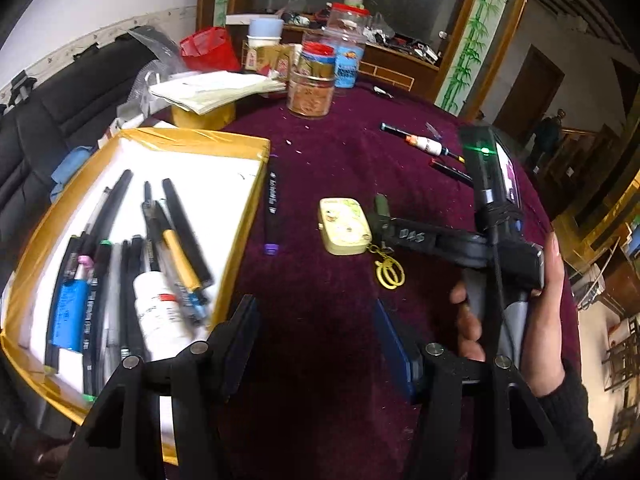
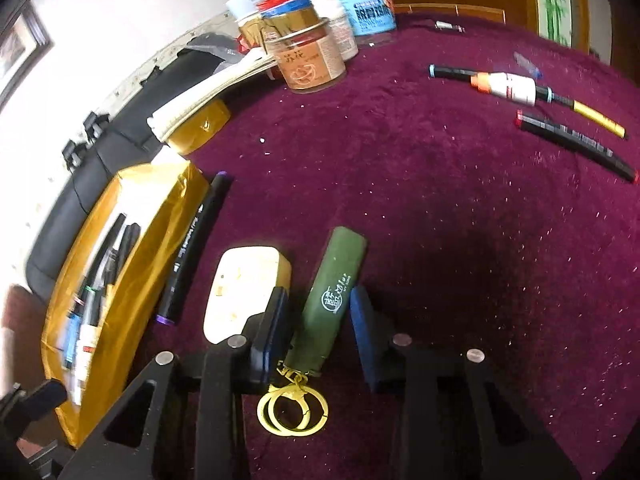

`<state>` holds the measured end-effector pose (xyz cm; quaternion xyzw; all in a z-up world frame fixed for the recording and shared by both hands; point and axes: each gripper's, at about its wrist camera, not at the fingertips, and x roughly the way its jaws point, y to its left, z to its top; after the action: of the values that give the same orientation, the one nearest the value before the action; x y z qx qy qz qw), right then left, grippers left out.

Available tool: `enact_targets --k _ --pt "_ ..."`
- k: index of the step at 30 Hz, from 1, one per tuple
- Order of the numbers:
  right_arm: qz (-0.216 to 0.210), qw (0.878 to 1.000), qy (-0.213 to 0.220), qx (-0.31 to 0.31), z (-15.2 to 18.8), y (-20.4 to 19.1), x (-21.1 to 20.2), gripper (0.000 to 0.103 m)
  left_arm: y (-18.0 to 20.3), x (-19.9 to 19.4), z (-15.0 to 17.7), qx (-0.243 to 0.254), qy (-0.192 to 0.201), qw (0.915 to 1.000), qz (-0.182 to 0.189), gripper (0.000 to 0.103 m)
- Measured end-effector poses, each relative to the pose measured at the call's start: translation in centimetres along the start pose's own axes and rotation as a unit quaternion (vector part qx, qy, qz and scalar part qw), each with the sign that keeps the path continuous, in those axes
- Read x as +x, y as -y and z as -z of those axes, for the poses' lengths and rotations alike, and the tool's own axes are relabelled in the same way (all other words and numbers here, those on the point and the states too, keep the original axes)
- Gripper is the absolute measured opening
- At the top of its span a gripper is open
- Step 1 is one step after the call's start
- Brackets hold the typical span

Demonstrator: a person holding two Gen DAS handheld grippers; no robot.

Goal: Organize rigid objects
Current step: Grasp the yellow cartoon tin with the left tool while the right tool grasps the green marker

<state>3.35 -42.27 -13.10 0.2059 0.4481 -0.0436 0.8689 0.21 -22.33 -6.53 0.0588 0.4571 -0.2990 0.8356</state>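
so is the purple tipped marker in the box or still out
Out. The purple-tipped marker lies flat on the maroon tablecloth, just outside the gold box wall, beside the cream tin.

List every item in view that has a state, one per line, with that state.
left gripper: open, empty, above the cloth.
right gripper: open, straddling the green keychain case.
green keychain case: lying flat between the fingers, yellow ring attached.
cream tin: closed, beside the case.
purple-capped marker: capped, lying against the box.
gold box: open, holding pens.
white bottle: capped, on its side.
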Motion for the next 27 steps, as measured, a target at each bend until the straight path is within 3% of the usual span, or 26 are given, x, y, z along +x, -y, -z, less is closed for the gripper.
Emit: enact_targets --k 4,8,11,19,27 --pt "0.043 0.998 0.0 -0.036 0.2 -1.2 0.1 0.026 0.9 1.4 -0.7 0.009 -0.013 0.9999 -0.001 0.062" --pt "-0.003 1.0 -0.008 0.007 -0.5 0.9 -0.3 0.018 1.1 3.0 -1.9 0.005 -0.032 0.9994 0.01 0.062" --pt "-0.043 0.997 0.011 0.057 -0.9 3.2 -1.4 0.017 1.5 5.1 -2.9 0.02 -0.051 0.9985 0.007 0.062" --pt "-0.052 0.99 0.06 0.115 -1.1 5.4 -3.6 0.017 2.1 10.3 -6.0 0.017 -0.083 0.9963 -0.016 0.062" --pt "-0.061 0.988 0.063 0.123 -1.0 5.7 -3.6 0.017 3.6 14.2 -6.6 0.018 -0.12 0.9922 -0.028 0.062"
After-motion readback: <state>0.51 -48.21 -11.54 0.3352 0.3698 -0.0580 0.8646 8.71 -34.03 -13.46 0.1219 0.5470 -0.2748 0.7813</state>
